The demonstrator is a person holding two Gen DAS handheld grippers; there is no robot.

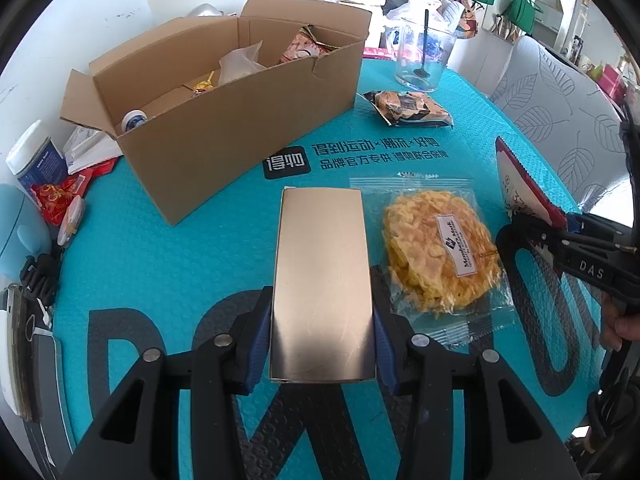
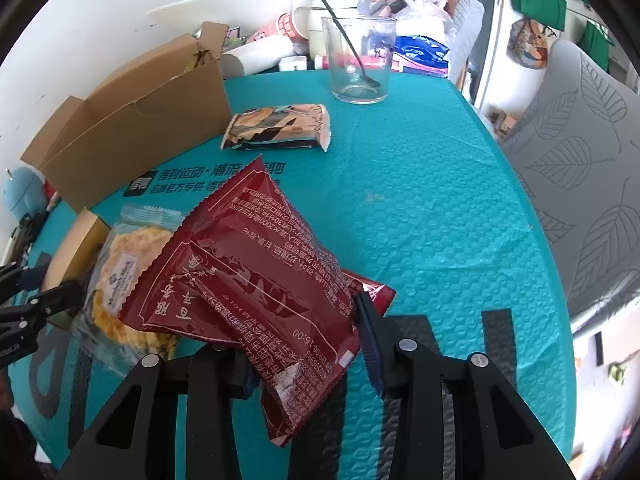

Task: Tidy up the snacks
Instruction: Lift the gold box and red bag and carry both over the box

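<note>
left gripper point(image 1: 322, 344) clamps smooth gold box point(image 1: 322, 276) | right gripper point(image 2: 308, 360) pinches crinkly red foil packet point(image 2: 256, 280)

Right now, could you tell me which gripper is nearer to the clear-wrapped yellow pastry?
Left. The left gripper, clamped on the gold box, sits right beside the pastry; the right gripper holds the red packet off its far side.

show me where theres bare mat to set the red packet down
Free: the wide teal mat right of the red packet, between the glass and the chair. A smaller patch lies between the brown wrapper and the glass. Crowded: left side, with clear bag, gold box, carton.
</note>
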